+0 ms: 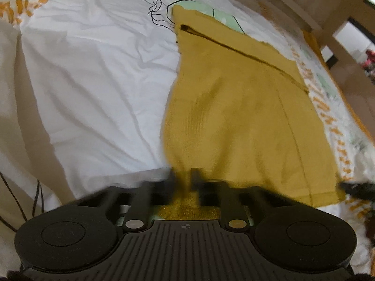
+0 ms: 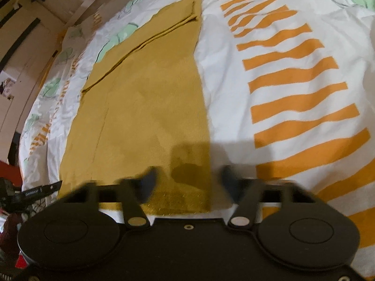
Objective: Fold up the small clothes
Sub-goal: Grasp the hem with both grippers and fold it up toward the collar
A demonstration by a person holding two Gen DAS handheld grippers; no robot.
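Note:
A mustard-yellow knit garment (image 1: pixel 246 107) lies flat on a white printed bedsheet (image 1: pixel 93 70), with a folded band running across its far end. My left gripper (image 1: pixel 185 175) is shut on the garment's near edge, which bunches up between the fingers. In the right wrist view the same garment (image 2: pixel 145 107) stretches away from me. My right gripper (image 2: pixel 189 178) is open, its fingers straddling the garment's near right corner just above the cloth. The left gripper's tip (image 2: pixel 44 189) shows at the far left there.
The bedsheet has orange stripes (image 2: pixel 300 98) to the right of the garment and green and orange prints along the edge. A wooden bed frame (image 1: pixel 304 7) runs behind the garment. A wall and dark furniture (image 2: pixel 21 35) lie beyond the bed.

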